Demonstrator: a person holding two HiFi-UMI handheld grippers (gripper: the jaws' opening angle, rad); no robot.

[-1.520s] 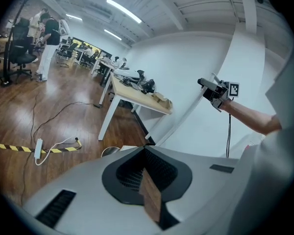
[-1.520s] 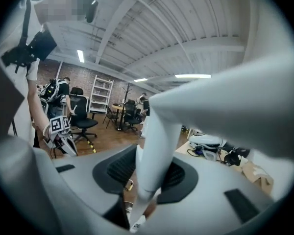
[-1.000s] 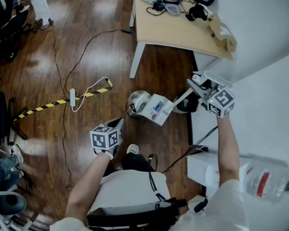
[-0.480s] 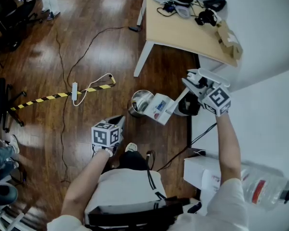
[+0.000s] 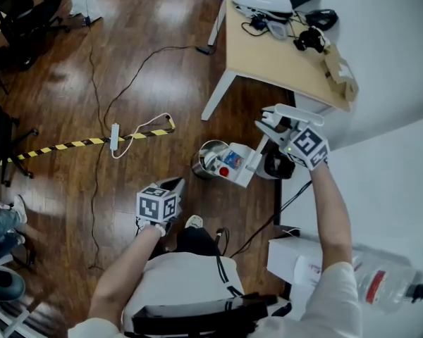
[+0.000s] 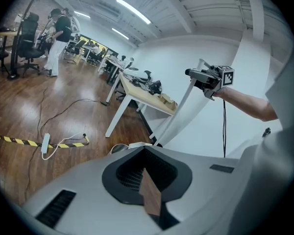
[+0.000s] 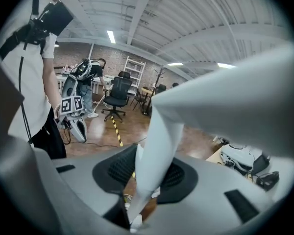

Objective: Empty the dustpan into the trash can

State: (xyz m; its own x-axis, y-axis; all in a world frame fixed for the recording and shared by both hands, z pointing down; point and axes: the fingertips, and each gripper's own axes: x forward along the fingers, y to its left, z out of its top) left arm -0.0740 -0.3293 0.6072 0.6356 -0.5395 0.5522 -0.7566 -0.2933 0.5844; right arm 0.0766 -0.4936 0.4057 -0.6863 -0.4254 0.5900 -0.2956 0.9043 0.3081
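Left gripper (image 5: 173,186): jaws were seen together, nothing held, aimed down at the wood floor (image 5: 127,69). Trash can (image 5: 209,158), round metal, was found ahead and right of it, between the two grippers. White dustpan (image 5: 233,163) was held tilted at the can's right edge, down-left of the right gripper (image 5: 266,127); contact couldn't be made out. Its long handle (image 7: 156,151) was clamped in the right jaws. Desk (image 5: 282,55) was seen beyond that gripper.
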